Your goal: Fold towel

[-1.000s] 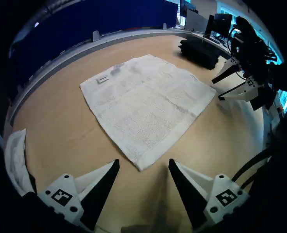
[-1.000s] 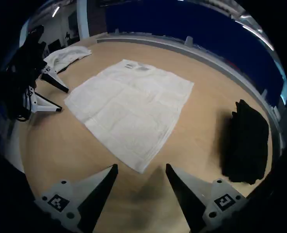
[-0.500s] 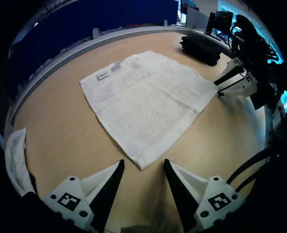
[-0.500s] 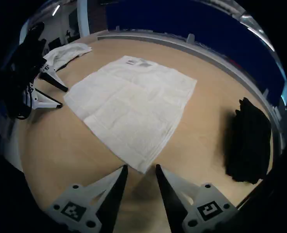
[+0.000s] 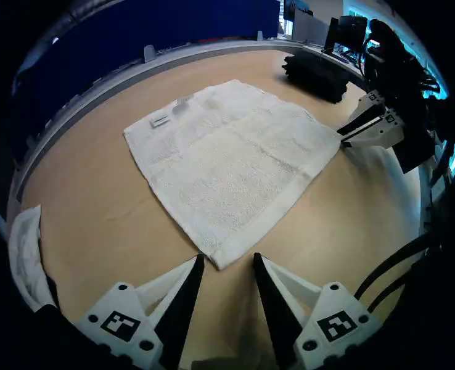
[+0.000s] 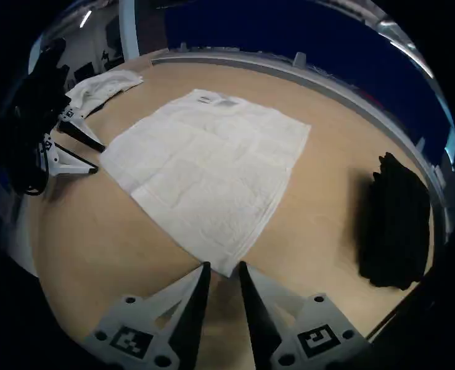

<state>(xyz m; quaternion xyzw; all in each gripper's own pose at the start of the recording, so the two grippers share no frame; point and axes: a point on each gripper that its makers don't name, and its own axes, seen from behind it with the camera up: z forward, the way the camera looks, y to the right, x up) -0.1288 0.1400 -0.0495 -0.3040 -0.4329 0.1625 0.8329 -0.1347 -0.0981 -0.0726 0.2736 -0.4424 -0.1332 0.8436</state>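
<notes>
A light wooden table (image 5: pixel 92 203) with a pale grey rim (image 5: pixel 104 83) fills the lower room. Just behind the table's far edge stands a dark blue partition (image 5: pixel 135 31), following the curve of the rim. Past the table's right end are dark monitors (image 5: pixel 348 29) and a window (image 5: pixel 454 159) glowing cyan. In the right gripper view, a white ceiling light strip (image 6: pixel 87 18) shines beyond the table's far left corner.

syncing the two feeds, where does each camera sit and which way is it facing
Left gripper view: rides the left gripper, facing across the white towel from one corner; own fingers below.
Right gripper view: rides the right gripper, at the neighbouring corner facing the towel; own fingers below.
Shared: towel, table, black stack, each other's gripper.
</notes>
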